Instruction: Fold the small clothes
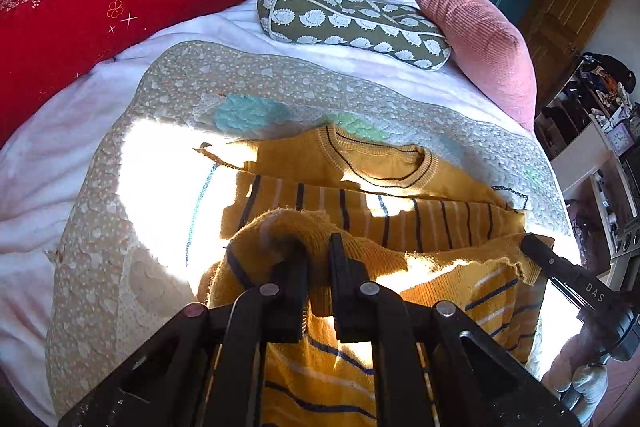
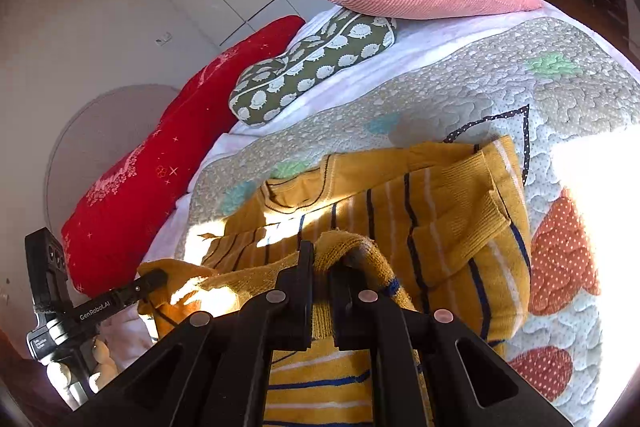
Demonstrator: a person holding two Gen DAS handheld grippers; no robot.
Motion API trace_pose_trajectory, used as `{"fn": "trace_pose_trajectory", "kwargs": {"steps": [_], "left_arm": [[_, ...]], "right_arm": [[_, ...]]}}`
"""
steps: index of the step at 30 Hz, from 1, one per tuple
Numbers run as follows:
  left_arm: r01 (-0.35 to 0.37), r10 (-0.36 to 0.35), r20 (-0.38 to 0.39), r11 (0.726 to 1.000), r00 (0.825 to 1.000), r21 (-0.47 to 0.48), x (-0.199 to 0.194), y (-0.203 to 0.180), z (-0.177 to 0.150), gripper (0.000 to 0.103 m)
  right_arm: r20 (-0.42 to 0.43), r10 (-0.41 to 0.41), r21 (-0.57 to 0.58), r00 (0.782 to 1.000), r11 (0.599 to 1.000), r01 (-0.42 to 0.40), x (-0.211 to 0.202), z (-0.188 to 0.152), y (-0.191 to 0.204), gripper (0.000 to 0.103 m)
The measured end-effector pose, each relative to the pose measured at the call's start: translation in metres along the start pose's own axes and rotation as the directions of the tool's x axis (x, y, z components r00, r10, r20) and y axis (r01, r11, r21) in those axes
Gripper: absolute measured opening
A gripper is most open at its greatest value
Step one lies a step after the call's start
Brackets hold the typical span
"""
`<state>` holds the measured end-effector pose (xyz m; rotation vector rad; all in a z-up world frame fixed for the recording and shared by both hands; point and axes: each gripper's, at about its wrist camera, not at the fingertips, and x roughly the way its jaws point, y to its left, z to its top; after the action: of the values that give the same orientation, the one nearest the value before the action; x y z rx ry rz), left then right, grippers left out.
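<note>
Both tongs [image 1: 318, 247] [image 2: 320, 259] downward-tilted, clamping sweater [image 1: 360, 179] hem

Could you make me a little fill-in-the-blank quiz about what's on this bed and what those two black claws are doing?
1. Both the left gripper and the right gripper are clamped on the hem of a ____ striped sweater.
2. The pillow with the hedgehog print is ____.
3. The ribbed cushion beside it is ____.
4. The long cushion with sparkles is ____.

Missing words: mustard yellow; green; pink; red
</note>
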<state>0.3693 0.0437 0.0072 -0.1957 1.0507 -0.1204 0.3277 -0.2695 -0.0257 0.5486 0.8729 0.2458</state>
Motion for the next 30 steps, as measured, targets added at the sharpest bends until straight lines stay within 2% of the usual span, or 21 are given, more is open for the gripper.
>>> {"fn": "trace_pose_trajectory", "kwargs": {"steps": [2, 4, 6, 8, 10, 11, 12, 13, 15, 18, 20, 23, 24, 25, 27, 28, 30], "left_arm": [[0.016, -0.018, -0.047, 0.999, 0.999, -0.04, 0.02, 0.01, 0.007, 0.01], [0.078, -0.083, -0.07, 0.994, 0.994, -0.08, 0.026, 0.021, 0.017, 0.011], [0.129, -0.134, -0.051, 0.987, 0.99, -0.099, 0.018, 0.03, 0.025, 0.014], [0.141, -0.143, -0.018, 0.985, 0.989, -0.095, 0.007, 0.034, 0.033, 0.021], [0.077, -0.073, 0.042, 0.992, 0.996, -0.096, -0.004, 0.037, 0.042, 0.042], [0.066, -0.06, 0.063, 0.992, 0.996, -0.104, -0.009, 0.04, 0.046, 0.044], [0.069, -0.062, 0.066, 0.991, 0.996, -0.111, -0.011, 0.042, 0.048, 0.044], [0.078, -0.071, 0.061, 0.99, 0.996, -0.117, -0.013, 0.045, 0.049, 0.044], [0.079, -0.072, 0.06, 0.991, 0.996, -0.107, -0.018, 0.047, 0.042, 0.044], [-0.012, 0.01, 0.061, 0.999, 0.998, 0.03, -0.017, 0.031, 0.022, 0.044], [-0.068, 0.057, 0.074, 0.986, 0.996, 0.152, -0.012, 0.016, 0.008, 0.045], [-0.106, 0.088, 0.072, 0.947, 0.994, 0.303, 0.001, -0.002, -0.006, 0.045], [-0.122, 0.106, 0.066, 0.93, 0.992, 0.346, 0.006, -0.007, -0.009, 0.044], [-0.139, 0.13, 0.05, 0.913, 0.99, 0.384, 0.014, -0.013, -0.011, 0.037], [-0.169, 0.181, 0.013, 0.892, 0.983, 0.418, 0.032, -0.019, -0.008, 0.022], [-0.203, 0.22, 0.008, 0.886, 0.976, 0.417, 0.041, -0.02, -0.003, 0.021], [-0.283, 0.296, 0.023, 0.885, 0.955, 0.369, 0.056, -0.013, 0.012, 0.02]], "right_arm": [[-0.024, -0.054, 0.021, 0.998, 0.998, 0.054, 0.02, 0.011, -0.01, 0.009], [-0.029, -0.063, 0.03, 0.998, 0.997, 0.064, 0.026, 0.018, -0.015, 0.012], [-0.018, -0.048, 0.018, 0.999, 0.999, 0.048, 0.023, 0.022, -0.016, 0.016], [-0.003, -0.047, -0.01, 0.999, 0.999, 0.046, 0.017, 0.023, -0.013, 0.024], [-0.005, -0.054, -0.021, 0.999, 0.998, 0.054, 0.015, 0.024, -0.012, 0.039], [-0.007, -0.055, -0.013, 0.998, 0.998, 0.055, 0.016, 0.024, -0.012, 0.043], [0.0, -0.053, -0.001, 0.999, 0.999, 0.053, 0.015, 0.024, -0.012, 0.056], [0.01, -0.039, 0.012, 0.999, 0.999, 0.039, 0.012, 0.025, -0.013, 0.059], [0.023, 0.007, 0.042, 1.0, 0.999, -0.008, 0.005, 0.026, -0.014, 0.059], [0.025, 0.011, -0.024, 1.0, 1.0, -0.011, -0.004, 0.024, -0.002, 0.059], [-0.008, -0.034, -0.13, 0.999, 0.991, 0.033, 0.0, 0.015, 0.014, 0.059], [-0.05, -0.088, -0.279, 0.995, 0.958, 0.071, 0.011, -0.005, 0.035, 0.058], [-0.074, -0.087, -0.321, 0.993, 0.945, 0.059, 0.015, -0.011, 0.041, 0.051], [-0.109, -0.078, -0.347, 0.991, 0.937, 0.036, 0.023, -0.016, 0.046, 0.038], [-0.191, -0.059, -0.358, 0.98, 0.934, -0.014, 0.043, -0.021, 0.048, 0.023], [-0.212, -0.081, -0.368, 0.974, 0.93, -0.003, 0.054, -0.02, 0.047, 0.021], [-0.216, -0.178, -0.382, 0.96, 0.92, 0.084, 0.078, -0.013, 0.039, 0.021]]}}
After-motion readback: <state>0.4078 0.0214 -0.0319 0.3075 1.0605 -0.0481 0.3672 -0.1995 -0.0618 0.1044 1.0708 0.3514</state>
